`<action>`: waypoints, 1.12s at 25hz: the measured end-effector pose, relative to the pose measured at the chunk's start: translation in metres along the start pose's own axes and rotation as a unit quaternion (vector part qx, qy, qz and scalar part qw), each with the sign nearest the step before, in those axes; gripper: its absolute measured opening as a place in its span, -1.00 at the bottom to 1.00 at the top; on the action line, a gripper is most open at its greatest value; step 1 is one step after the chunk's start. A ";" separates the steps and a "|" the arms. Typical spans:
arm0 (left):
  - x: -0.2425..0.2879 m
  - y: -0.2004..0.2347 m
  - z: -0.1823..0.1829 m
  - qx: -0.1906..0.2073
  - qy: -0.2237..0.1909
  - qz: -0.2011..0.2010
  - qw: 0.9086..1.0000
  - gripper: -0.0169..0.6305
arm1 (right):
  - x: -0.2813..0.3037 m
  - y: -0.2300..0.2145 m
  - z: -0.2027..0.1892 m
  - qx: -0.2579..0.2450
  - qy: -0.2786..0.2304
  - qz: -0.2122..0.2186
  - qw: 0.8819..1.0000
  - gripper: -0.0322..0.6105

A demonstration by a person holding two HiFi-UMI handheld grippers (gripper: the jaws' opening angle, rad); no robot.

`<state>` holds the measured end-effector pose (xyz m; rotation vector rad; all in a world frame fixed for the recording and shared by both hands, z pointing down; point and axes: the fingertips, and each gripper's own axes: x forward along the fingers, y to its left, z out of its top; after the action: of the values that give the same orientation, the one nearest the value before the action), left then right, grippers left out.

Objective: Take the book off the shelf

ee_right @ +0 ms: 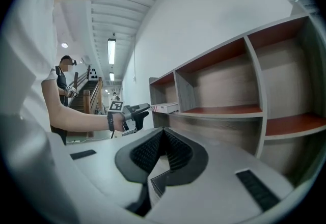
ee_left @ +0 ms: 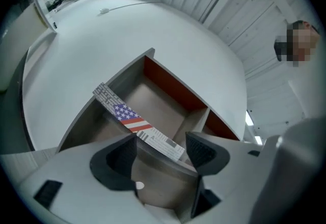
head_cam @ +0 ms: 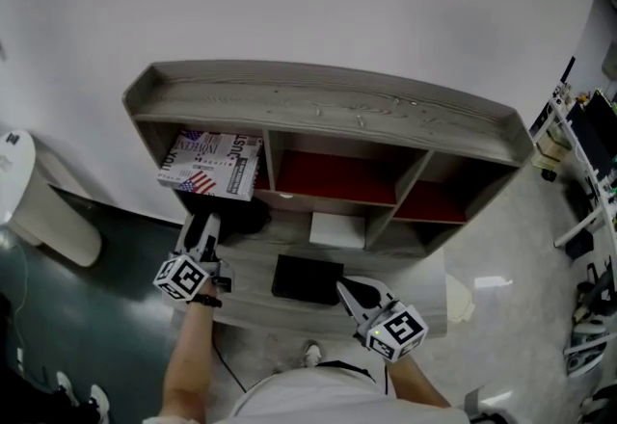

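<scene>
A book with a stars-and-stripes cover lies flat in the left compartment of the grey wooden shelf, its near end sticking out past the shelf's front. My left gripper sits just in front of and below that end. In the left gripper view its jaws stand apart, and the book's edge runs slantwise beyond the tips with neither pad pressing on it. My right gripper hovers lower at the middle, shut on nothing. The right gripper view shows the left gripper beside the book.
A black box lies on the low ledge between my grippers, with a white object behind it. The middle and right compartments have red backs. A white bin stands at the left and a rack at the right. A person stands far off.
</scene>
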<state>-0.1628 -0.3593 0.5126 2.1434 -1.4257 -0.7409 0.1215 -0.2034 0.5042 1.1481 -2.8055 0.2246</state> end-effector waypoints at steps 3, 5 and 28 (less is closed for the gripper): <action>0.002 0.026 0.004 -0.073 -0.023 0.036 0.996 0.21 | -0.002 0.000 -0.001 0.003 -0.002 0.000 1.000 -0.83; 0.007 0.041 0.006 -0.105 -0.022 0.050 0.993 0.30 | 0.001 0.003 0.001 -0.002 -0.001 0.004 1.000 -0.83; 0.110 0.038 0.009 -0.214 -0.012 0.032 0.976 0.58 | -0.004 -0.002 0.004 0.005 -0.021 -0.003 1.000 -0.83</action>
<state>-0.1601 -0.4757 0.5103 1.7541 -1.2079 -0.9543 0.1255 -0.2030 0.4997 1.1765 -2.8409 0.2166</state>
